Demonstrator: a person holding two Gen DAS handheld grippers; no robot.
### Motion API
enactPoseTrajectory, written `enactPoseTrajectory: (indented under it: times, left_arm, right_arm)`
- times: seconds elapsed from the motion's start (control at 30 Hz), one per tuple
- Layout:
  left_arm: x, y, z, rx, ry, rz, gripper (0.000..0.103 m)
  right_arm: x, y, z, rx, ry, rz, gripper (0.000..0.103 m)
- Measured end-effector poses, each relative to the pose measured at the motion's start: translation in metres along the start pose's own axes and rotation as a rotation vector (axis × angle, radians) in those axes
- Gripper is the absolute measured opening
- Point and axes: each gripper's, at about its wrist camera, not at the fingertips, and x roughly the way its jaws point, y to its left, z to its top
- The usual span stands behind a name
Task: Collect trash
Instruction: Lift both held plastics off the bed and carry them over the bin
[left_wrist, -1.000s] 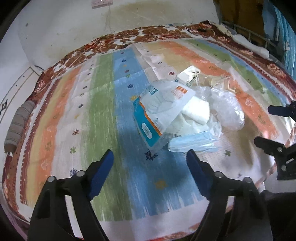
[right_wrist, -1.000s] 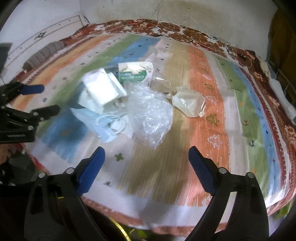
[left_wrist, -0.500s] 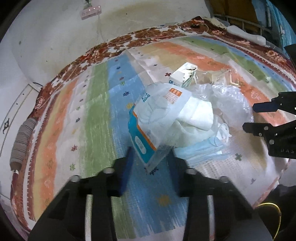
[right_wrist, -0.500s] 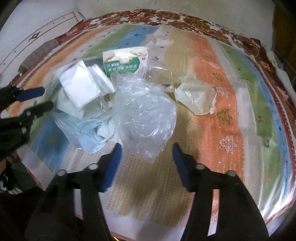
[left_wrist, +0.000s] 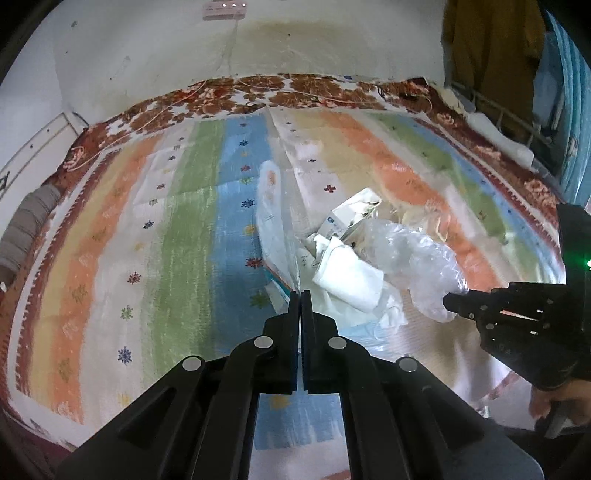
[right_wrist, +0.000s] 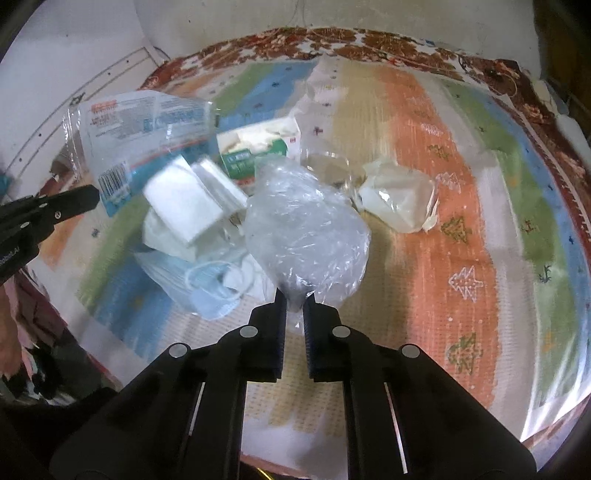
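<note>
Trash sits in a loose heap on a striped, plastic-covered cloth (right_wrist: 461, 206) as collection gets under way, with two pieces in hand and nothing yet bagged or binned, as far as the views show. The left hand-held gripper (left_wrist: 300, 295), its jaws just closed, pinches the edge of a printed mask wrapper (right_wrist: 147, 125) and holds it lifted clear of the pile. The right hand-held gripper (right_wrist: 294, 295) has just been closing too and now grips the neck of a crumpled clear plastic bag (right_wrist: 306, 229), which rests against the heap. Left to gather: folded white tissues (right_wrist: 184, 203), a blue face mask (right_wrist: 207, 291) with its ear loops tangled underneath, a green-and-white carton (right_wrist: 258, 147) and a wadded cream wrapper (right_wrist: 399, 199) lying just beside the bag. No bin appears in either view. The mask loops and overlapping tissues look likely to snag whatever is pulled away next.
</note>
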Motion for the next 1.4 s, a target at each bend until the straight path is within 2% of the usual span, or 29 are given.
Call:
enactPoseTrajectory:
  times: [0.33,0.67,1.03,1.3,1.4]
  left_arm:
    - [-0.028,0.016,-0.004,-0.080,0.011,-0.011,0.000]
    - [-0.089,0.023,-0.006,-0.181,-0.053,-0.106,0.000]
    - [-0.137,0.010,-0.029,-0.163,-0.096,-0.171,0.000]
    - [-0.168,-0.007,-0.061,-0.133,-0.110,-0.217,0.000]
    - [-0.181,-0.014,-0.079,-0.126,-0.119,-0.259,0.000]
  right_arm:
    - [-0.046,-0.001,-0.002,0.013,-0.036,0.017,0.007]
    - [-0.098,0.012,-0.009,0.016,-0.113,0.032,0.006]
    - [-0.141,0.030,-0.030,-0.031,-0.145,0.017,0.006]
    - [-0.174,0.049,-0.052,-0.048,-0.186,0.056,0.006]
    - [-0.186,0.055,-0.063,-0.055,-0.202,0.060,0.006]
